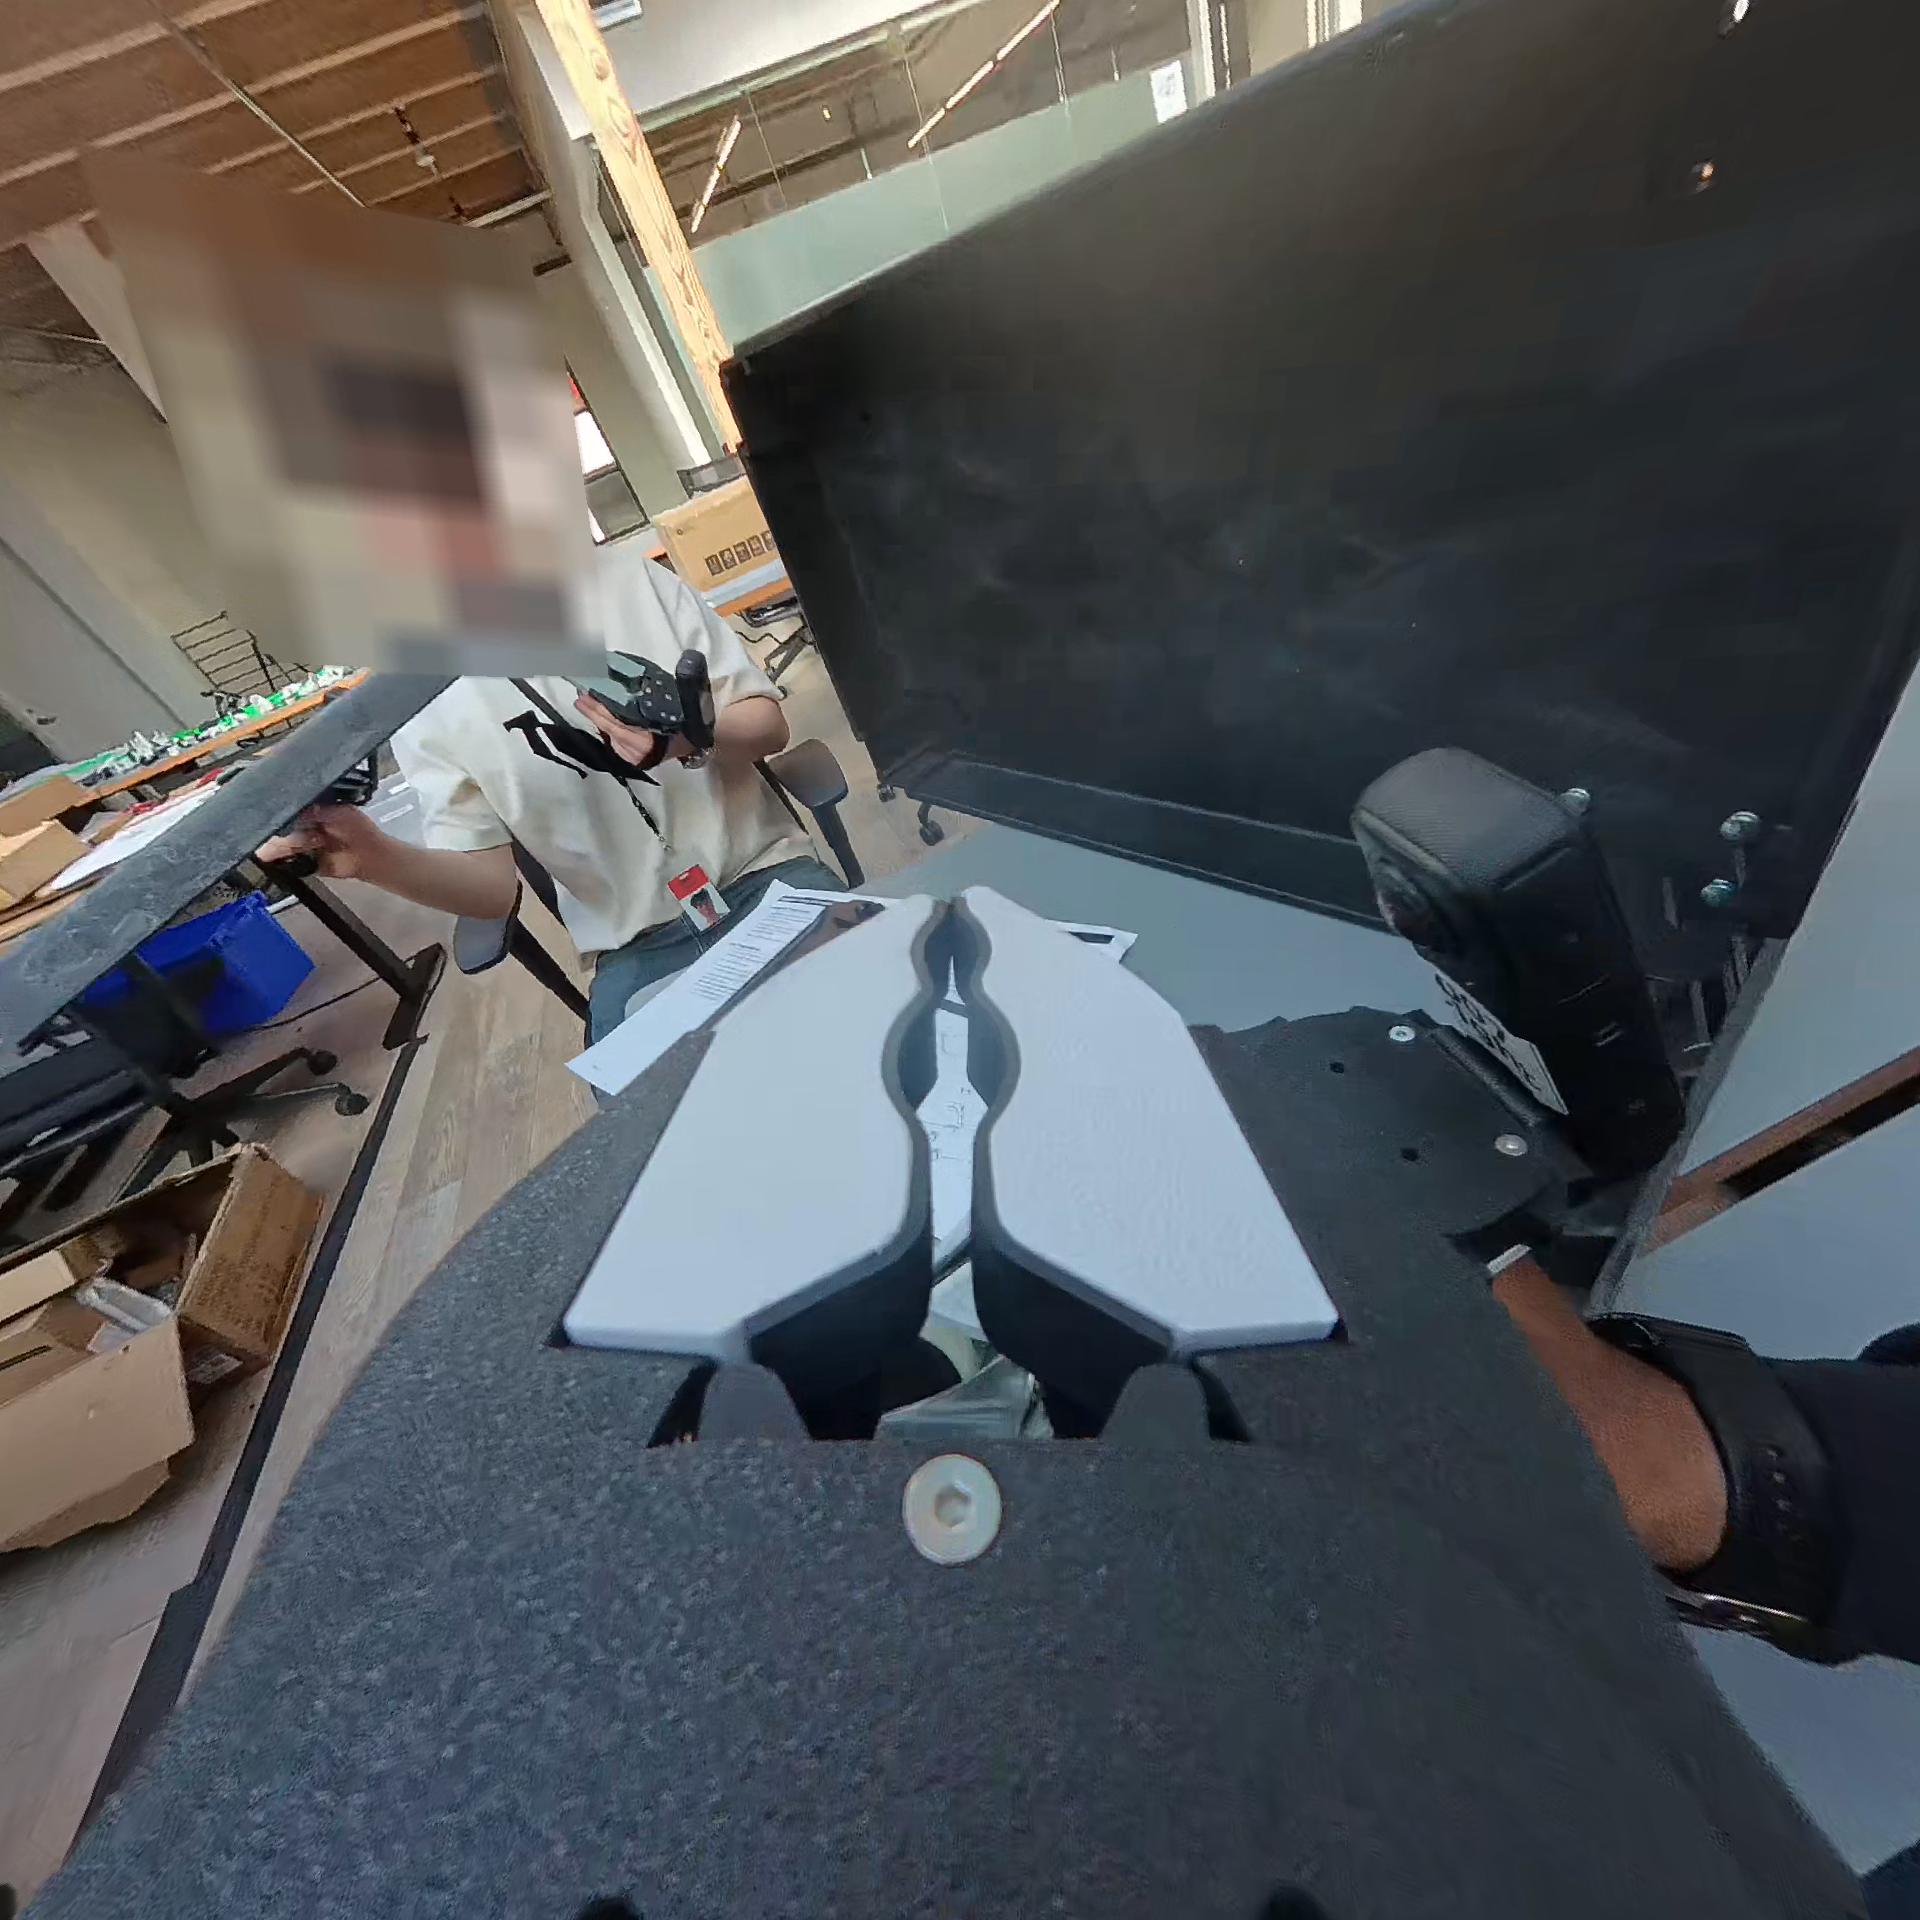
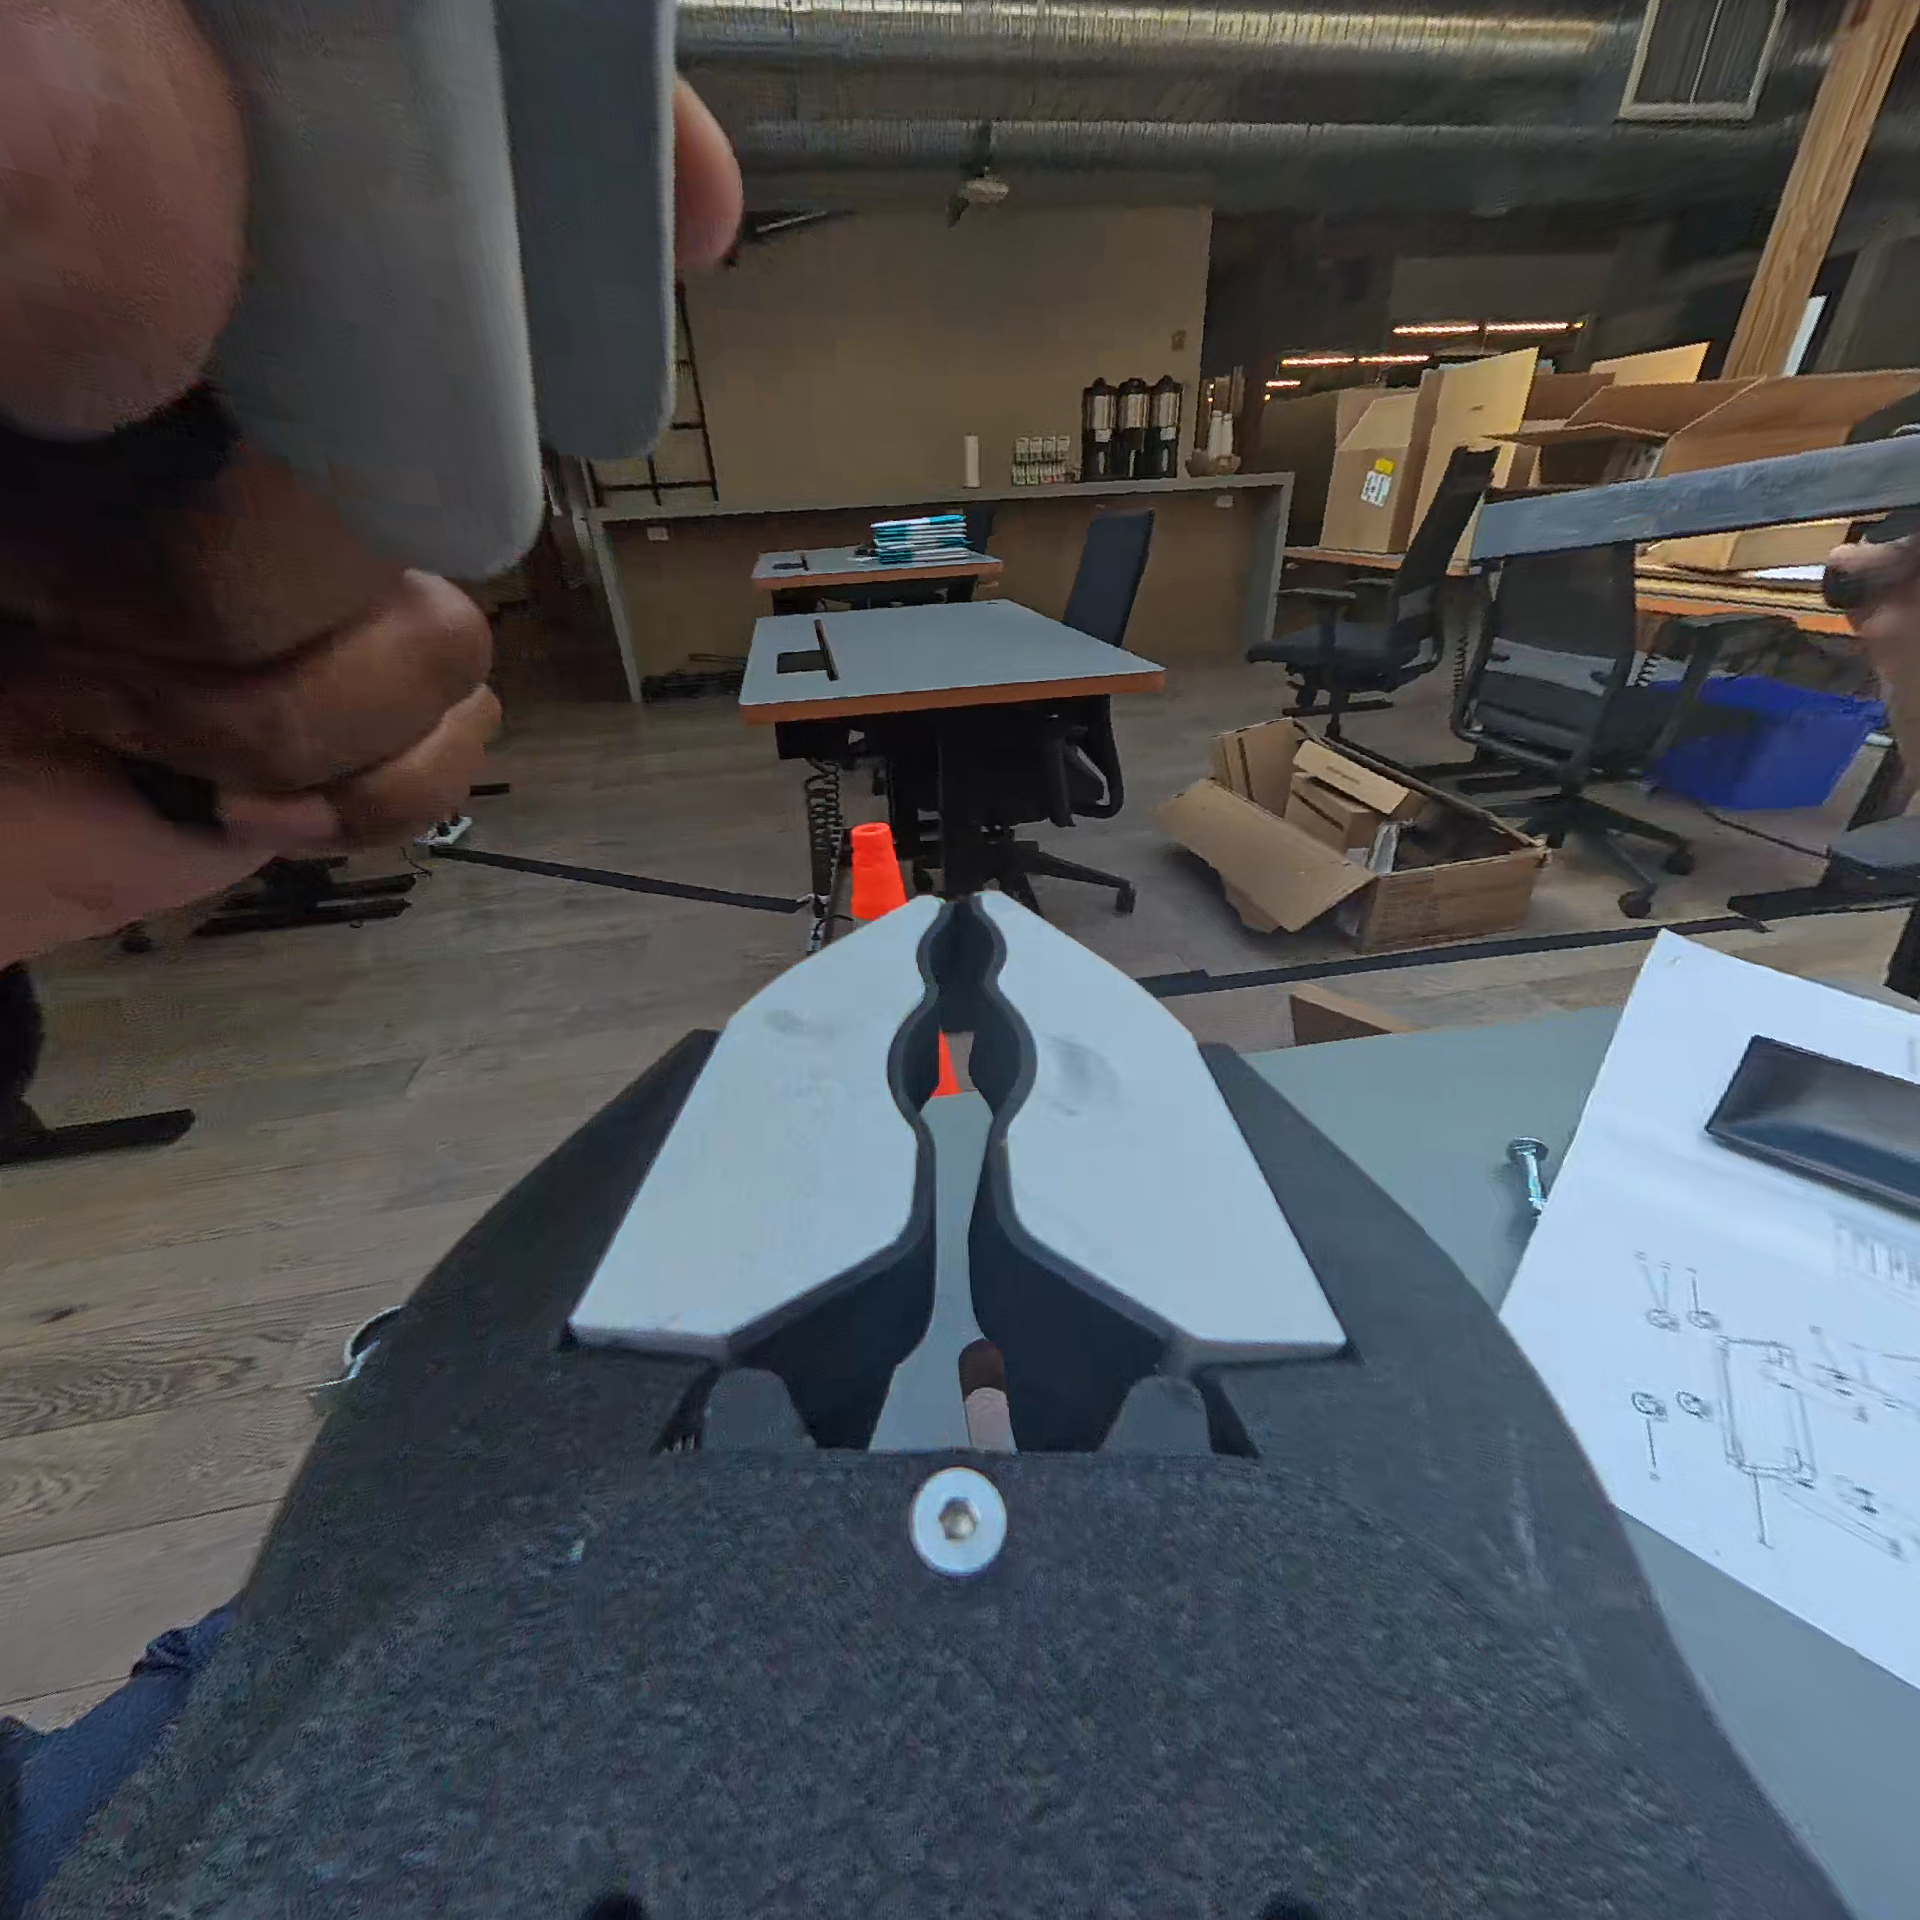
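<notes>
Left gripper (image 1: pixel 954 914): fingertips meet, nothing between them. It hovers over a printed sheet (image 1: pixel 717 971) on the grey table (image 1: pixel 1278 956), aimed toward a seated person (image 1: pixel 582 790).

Right gripper (image 2: pixel 961 912): fingertips likewise together, nothing held, pointing past the table edge at an orange cone (image 2: pixel 875 871). A silver bolt (image 2: pixel 1529 1172), a diagram sheet (image 2: pixel 1714 1299) and a black tray (image 2: pixel 1829 1117) lie to its right, so it is the nearer gripper.
</notes>
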The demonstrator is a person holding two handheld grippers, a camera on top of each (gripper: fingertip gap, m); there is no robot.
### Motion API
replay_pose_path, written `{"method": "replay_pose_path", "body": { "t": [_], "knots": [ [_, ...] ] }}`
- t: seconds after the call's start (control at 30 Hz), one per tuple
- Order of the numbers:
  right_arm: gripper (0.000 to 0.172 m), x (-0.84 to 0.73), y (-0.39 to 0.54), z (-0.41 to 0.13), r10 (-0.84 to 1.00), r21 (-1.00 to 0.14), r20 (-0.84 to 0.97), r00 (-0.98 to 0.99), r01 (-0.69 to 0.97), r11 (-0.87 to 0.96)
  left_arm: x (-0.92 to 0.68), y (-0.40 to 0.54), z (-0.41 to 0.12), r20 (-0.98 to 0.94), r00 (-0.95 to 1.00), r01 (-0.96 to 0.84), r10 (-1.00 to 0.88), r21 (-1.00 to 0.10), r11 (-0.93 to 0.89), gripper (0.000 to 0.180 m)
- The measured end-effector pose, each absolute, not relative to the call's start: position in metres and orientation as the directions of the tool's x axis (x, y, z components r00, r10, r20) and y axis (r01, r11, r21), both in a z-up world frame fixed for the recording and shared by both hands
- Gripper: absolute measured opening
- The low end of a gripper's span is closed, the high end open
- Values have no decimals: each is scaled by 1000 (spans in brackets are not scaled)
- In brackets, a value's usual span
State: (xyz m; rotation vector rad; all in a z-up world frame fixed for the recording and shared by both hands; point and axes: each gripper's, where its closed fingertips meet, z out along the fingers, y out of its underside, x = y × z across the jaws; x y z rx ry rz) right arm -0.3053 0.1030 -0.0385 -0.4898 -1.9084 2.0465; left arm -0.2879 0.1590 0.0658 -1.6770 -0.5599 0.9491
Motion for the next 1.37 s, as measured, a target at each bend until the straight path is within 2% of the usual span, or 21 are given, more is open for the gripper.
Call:
{"method": "replay_pose_path", "body": {
  "t": [0.23,0.47,0.6,0.73,0.93,1.07,1.2,1.37],
  "knots": [
    [0,-299,133,-43,422,-1000,12,-907,-6,14,-295,117,-15,-219,608,48,763,-949,-311,0],
    [0,-308,186,-87,479,-968,-12,-878,129,213,-315,46,-84,-259,562,89,786,-925,-368,0],
    [0,-313,202,-117,489,-942,-55,-871,207,263,-345,10,-128,-335,517,109,788,-887,-449,3],
    [0,-315,205,-140,478,-930,-75,-875,234,283,-378,-12,-169,-286,465,187,838,-893,-409,2],
    [0,-309,204,-141,452,-942,-56,-890,197,271,-419,-12,-202,-315,426,219,848,-874,-435,1],
    [0,-309,204,-143,456,-946,-28,-890,171,277,-438,-16,-212,-272,393,222,878,-899,-378,0],
    [0,-311,202,-150,458,-940,-20,-889,173,294,-441,-21,-201,-350,335,132,875,-902,-411,0],
    [0,-309,200,-154,463,-934,62,-884,113,340,-439,-17,-203,-397,338,110,853,-884,-455,0]
  ]
}}
